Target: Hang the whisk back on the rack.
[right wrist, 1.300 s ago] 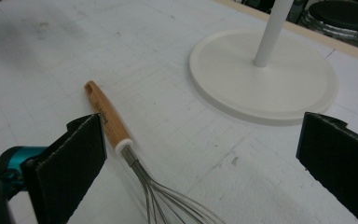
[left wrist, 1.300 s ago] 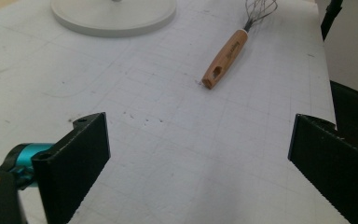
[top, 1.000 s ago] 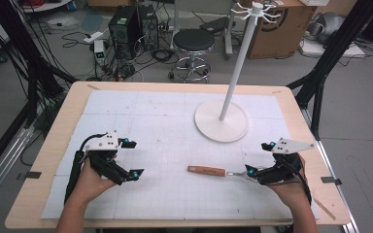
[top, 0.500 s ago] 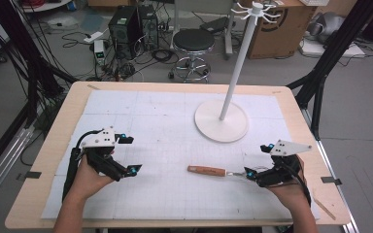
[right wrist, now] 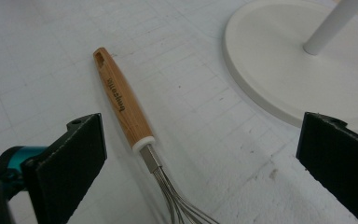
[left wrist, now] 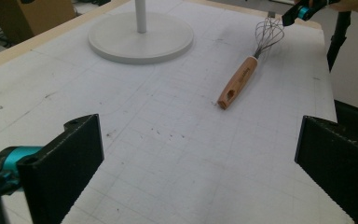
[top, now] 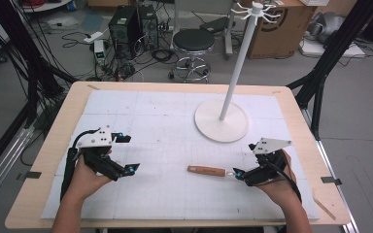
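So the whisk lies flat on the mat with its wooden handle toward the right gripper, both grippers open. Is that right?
Not quite. The whisk lies flat, but its wire end is toward the right gripper; the wooden handle points away, toward the left gripper. The right gripper view shows the wires nearest its jaws. Both grippers are open, as stated.

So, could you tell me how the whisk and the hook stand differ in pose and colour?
The whisk lies flat on the mat, while the hook stand rises upright. The whisk has a brown wooden handle and metal wires; the hook stand is all white. Both rest untouched, with both grippers open.
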A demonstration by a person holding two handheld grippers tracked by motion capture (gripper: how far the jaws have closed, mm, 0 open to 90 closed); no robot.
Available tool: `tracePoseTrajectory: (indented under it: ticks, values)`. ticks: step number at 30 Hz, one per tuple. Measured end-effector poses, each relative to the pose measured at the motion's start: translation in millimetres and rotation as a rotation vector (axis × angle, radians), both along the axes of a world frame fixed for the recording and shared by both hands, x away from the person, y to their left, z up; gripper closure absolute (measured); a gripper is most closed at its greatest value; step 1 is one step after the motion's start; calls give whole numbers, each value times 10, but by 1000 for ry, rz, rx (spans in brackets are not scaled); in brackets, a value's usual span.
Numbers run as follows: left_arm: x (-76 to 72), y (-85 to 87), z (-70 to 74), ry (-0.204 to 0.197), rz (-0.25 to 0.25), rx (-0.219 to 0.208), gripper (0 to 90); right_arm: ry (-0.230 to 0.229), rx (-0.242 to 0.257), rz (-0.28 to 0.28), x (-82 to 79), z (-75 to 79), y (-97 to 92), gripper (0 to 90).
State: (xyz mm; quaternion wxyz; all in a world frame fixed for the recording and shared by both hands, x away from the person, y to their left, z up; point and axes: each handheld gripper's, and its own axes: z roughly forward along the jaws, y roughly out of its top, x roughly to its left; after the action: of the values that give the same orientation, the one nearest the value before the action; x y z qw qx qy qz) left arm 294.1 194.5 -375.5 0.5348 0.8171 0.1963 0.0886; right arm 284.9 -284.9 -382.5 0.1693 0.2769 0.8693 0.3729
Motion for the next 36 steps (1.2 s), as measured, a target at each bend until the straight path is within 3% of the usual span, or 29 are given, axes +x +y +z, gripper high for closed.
tracePoseTrajectory:
  ticks: [10,14,16,20,25,30,36]
  values:
    - [4,4,-9,-4,3,11,16,79,-149,84,215,-78,434,10]
    - [9,23,-15,-6,2,7,16,148,-221,138,274,-193,568,103]
    - [8,27,-11,-7,0,3,16,197,-255,175,285,-237,617,228]
    - [9,26,-13,-5,2,4,16,228,-317,218,283,-304,696,339]
    - [3,21,-12,-6,2,8,16,261,-369,231,289,-360,726,464]
    - [4,15,-13,-6,-2,11,16,310,-342,258,300,-357,710,662]
    - [8,-1,-19,-4,-8,18,16,329,-326,251,305,-336,686,714]
